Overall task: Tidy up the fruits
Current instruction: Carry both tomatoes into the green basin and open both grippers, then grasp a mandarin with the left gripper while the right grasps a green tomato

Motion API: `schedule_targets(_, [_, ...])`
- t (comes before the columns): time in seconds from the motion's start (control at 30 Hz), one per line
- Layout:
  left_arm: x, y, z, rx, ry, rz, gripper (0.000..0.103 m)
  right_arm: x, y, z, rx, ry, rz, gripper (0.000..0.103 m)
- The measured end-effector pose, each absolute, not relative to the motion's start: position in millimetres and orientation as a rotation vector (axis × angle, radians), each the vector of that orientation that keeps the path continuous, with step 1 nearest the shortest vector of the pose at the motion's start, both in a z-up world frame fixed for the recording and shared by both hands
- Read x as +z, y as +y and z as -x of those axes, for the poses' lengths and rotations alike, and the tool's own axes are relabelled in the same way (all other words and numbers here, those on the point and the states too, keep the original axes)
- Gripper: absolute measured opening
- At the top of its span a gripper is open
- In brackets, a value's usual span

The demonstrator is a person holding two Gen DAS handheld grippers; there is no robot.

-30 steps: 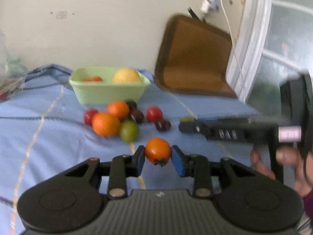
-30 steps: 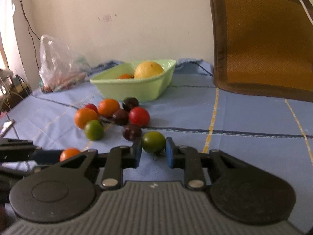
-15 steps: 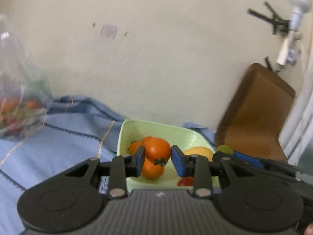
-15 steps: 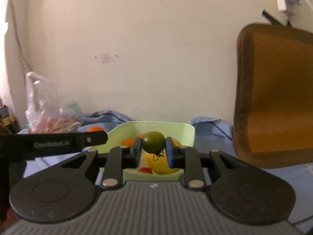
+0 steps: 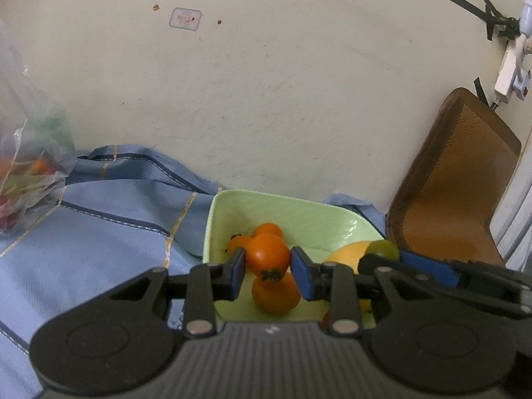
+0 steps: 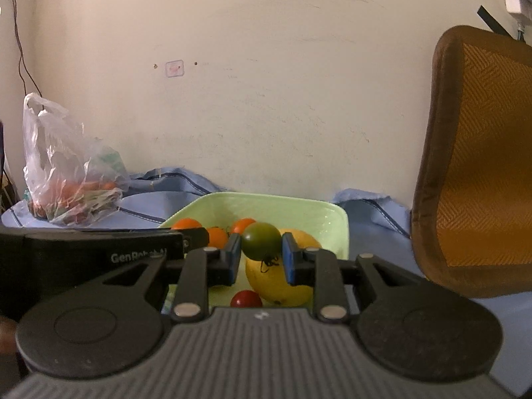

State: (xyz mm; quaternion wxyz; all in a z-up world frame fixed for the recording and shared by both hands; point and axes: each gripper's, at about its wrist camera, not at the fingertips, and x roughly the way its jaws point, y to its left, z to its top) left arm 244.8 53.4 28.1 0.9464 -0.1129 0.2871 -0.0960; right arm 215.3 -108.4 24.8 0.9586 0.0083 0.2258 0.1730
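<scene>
On your far left a clear plastic bag of produce sits on the blue cloth, close to the wall. Between the bag and the green bowl the cloth lies bare, bunched into folds where it meets the wall. The bowl's far rim stands just short of the wall, so there is little room beyond it.

Your left gripper hangs over the bowl's left half, its blue pads clamped on an orange tomato. Below and behind it more orange tomatoes lie in the bowl. In the right wrist view that gripper's black body crosses the left side, level with the bowl's near rim.

Your right gripper is over the bowl's right half, pads pressed on a green tomato. Directly under it lie a large yellow fruit and a small red tomato. The two grippers stand just beside each other above the bowl.

To the right a brown chair back rises near the bowl's right rim, with only a strip of cloth between them.
</scene>
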Motion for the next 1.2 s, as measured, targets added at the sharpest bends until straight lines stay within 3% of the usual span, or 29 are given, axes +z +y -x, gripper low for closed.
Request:
schedule_targets(0.17, [29.9, 65.3, -245.4, -0.203, 0.594, 0.301, 0.031, 28.0, -100.5, -215.0, 0.368, 0.438, 0.008, 0.03])
schedule_targets(0.23, [31.6, 66.7, -244.9, -0.19, 0.603, 0.298, 0.037, 27.6, -97.5, -218.7, 0.362, 0.452, 0.018, 0.031])
schedule_targets(0.3, [34.8, 70.4, -243.1, -0.235, 0.608, 0.334, 0.052, 27.2, -95.3, -222.1, 0.35, 0.472, 0.042, 0.034])
schedule_targets(0.33, [37.7, 71.2, -240.2, -0.233, 0.599, 0.34, 0.053, 28.4, -95.9, -220.5, 0.344, 0.466, 0.047, 0.042])
schedule_targets(0.57, [52.0, 88.5, -197.8, -0.207, 0.56, 0.39, 0.053, 43.1, -124.8, -184.4, 0.328, 0.396, -0.057, 0.045])
schedule_targets(0.83, [33.2, 99.4, -108.3, -0.16, 0.555, 0.372, 0.053, 21.4, -158.7, -117.0, 0.383, 0.468, -0.279, 0.045])
schedule_targets(1.2, [17.0, 105.5, -87.9, -0.128, 0.547, 0.353, 0.052, 2.5, -151.6, -72.1, 0.39, 0.545, -0.29, 0.045])
